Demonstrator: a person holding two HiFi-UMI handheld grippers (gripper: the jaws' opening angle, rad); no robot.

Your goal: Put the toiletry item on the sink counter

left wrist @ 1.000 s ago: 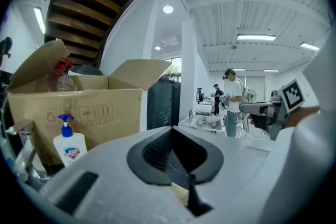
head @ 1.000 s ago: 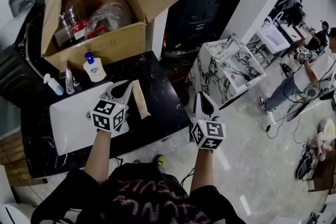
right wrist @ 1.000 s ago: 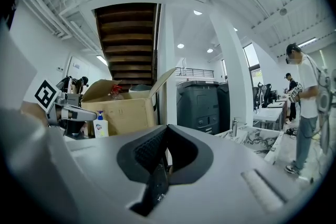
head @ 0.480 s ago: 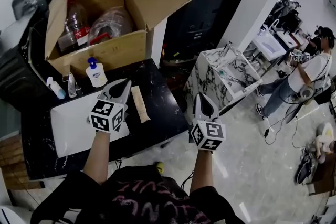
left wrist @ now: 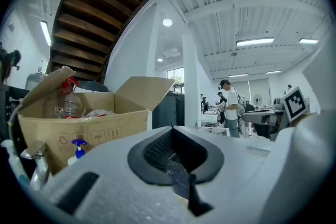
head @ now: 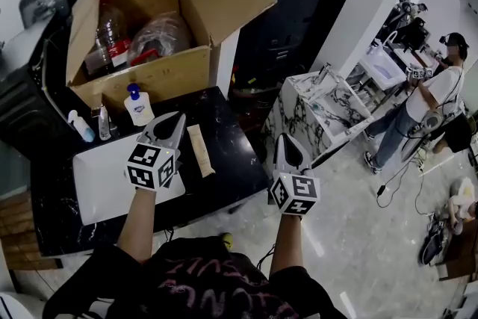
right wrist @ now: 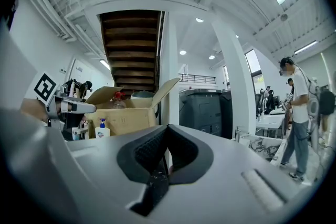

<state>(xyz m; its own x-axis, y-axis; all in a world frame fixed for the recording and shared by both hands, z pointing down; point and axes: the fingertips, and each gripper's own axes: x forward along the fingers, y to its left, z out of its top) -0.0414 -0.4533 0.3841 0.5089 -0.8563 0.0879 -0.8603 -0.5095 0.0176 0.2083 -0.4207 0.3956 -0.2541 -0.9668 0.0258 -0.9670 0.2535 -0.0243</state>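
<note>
Seemingly a slim beige tube lies flat on the dark counter.

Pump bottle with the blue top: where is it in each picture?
Head view: the pump bottle is at the upper left, standing on the sink counter in front of the cardboard box.
Left gripper view: pump bottle low at the left, mostly hidden, with its blue pump showing.
Right gripper view: pump bottle left of the middle.
Shared landmark: the open cardboard box is right behind it in all three.
</note>
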